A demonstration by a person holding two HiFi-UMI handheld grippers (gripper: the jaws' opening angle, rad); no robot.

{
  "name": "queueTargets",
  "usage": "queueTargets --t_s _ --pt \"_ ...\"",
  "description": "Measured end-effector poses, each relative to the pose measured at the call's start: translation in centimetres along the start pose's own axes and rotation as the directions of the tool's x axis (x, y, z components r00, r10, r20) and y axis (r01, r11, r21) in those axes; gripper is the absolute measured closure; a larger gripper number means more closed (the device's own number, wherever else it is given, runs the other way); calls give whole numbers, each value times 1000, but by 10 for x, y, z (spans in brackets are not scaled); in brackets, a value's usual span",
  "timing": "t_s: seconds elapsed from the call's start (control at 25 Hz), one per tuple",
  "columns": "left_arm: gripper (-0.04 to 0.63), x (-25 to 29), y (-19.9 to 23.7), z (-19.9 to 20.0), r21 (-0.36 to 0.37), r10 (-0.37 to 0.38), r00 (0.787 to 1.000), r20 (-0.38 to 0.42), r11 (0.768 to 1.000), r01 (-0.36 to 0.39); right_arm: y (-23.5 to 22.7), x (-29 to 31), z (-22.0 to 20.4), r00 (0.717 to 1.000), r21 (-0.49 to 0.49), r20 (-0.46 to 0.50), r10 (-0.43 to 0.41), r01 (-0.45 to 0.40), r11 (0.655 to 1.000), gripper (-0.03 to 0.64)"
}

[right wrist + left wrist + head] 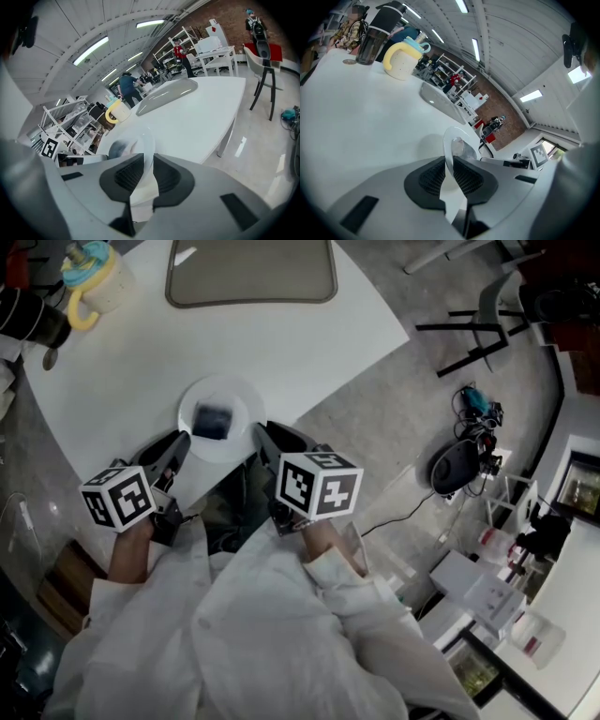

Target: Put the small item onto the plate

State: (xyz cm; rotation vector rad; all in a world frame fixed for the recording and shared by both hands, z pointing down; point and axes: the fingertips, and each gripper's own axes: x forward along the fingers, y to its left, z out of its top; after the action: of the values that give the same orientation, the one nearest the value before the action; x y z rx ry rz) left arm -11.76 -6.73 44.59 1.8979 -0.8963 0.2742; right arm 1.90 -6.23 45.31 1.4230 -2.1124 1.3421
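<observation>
small dark item (213, 420) is sitting on the white plate (240, 395) mid frame by the worktop (141, 362) lower edge, w/ left gripper (184, 441) fingers clamped on its left rim & right gripper (262, 433) fingers clamped on the right rim

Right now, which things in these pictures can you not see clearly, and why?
- The small item: in the head view it is only a dark blur on the plate, too blurred to name.
- The gray mat: in the head view it is cut off by the top edge.
- The dark bottle: in the head view it is cut off by the left edge.
- The plate's underside: it is hidden in all views, so contact with the table is unclear.
</observation>
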Motion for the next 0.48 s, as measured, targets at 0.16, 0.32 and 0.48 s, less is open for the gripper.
queueTargets --t_s 0.16,0.32,0.48 --pt "538 2 0 10 8 3 1000 17 1000 -3 0 7 7 1000 12 7 22 -23 1000 545" --pt "538 5 -9 16 8 12 1000 23 1000 -12 -3 3 21 1000 11 8 29 -29 1000 545" --pt "538 12 -10 24 20 26 999 30 999 -27 -8 4 28 999 24 10 38 -38 999 546"
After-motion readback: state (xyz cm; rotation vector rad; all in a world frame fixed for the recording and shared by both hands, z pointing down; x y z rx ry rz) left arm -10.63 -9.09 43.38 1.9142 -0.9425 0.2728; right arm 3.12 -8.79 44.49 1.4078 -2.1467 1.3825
